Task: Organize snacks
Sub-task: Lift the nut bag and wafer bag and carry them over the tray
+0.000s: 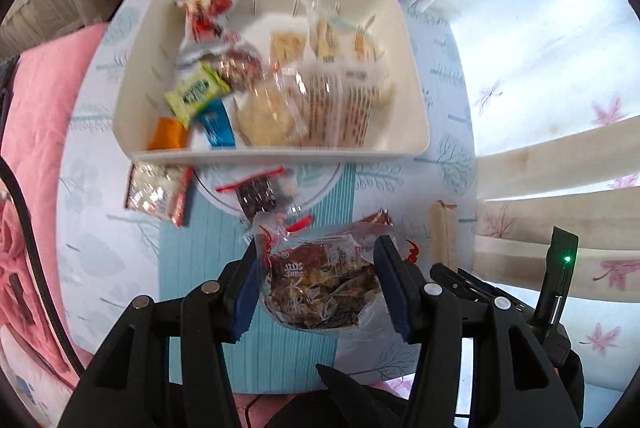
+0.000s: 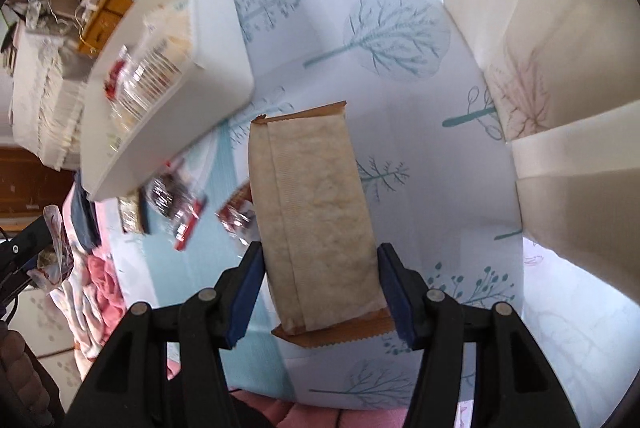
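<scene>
Clearly the gathering step is in hand: both tongs carry a packet bound for the white bin, already half full of snacks. The left tongs clamp a clear bag of dark snack just short of the bin's near wall. The right tongs pinch a tan wafer packet beside the bin. Next, I judge, each must reach over the rim and release.

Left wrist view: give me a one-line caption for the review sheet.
Left gripper holds a clear packet of dark snack above the table, short of the white bin of wrapped snacks.
</scene>
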`<state>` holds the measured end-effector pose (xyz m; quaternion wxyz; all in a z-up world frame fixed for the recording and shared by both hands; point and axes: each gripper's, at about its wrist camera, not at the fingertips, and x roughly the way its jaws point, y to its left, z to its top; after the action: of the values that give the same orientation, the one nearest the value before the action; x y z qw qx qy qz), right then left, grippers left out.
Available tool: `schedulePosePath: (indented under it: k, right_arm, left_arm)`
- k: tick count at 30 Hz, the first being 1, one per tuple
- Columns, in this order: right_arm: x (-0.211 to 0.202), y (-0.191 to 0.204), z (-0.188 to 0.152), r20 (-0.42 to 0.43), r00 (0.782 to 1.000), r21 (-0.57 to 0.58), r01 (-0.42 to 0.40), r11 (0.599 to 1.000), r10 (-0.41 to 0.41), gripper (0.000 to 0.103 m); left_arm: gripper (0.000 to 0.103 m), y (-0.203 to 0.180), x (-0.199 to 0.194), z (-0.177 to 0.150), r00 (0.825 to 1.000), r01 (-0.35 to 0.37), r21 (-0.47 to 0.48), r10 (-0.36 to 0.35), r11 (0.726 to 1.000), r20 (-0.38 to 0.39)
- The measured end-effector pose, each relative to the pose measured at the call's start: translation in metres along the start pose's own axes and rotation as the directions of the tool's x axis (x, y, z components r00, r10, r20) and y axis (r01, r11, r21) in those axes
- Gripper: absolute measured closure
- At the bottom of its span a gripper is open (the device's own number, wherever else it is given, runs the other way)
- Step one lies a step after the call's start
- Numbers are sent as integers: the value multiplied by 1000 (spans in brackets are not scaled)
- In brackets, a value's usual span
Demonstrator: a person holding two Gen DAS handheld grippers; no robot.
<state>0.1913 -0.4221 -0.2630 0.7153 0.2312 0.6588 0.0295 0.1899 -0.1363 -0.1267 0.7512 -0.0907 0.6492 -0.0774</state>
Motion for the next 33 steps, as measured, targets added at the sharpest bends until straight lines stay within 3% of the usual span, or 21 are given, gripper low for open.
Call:
schedulePosePath:
  k: [6, 17, 33]
  right_arm:
    - [-28, 13, -5, 73, 997, 39, -27, 999, 25, 46]
    - [-46, 71, -2, 180, 980, 44, -89, 995, 80, 46]
    - [-21, 160, 41, 264, 952, -29, -156, 987, 158, 46]
  left_arm:
    - [50, 9, -28, 16, 1000, 14, 54, -15, 998, 27]
    - [50, 40, -55, 52, 999, 10, 116, -16, 993, 51]
    - [50, 87, -37, 127, 992, 70, 141, -83, 988, 91]
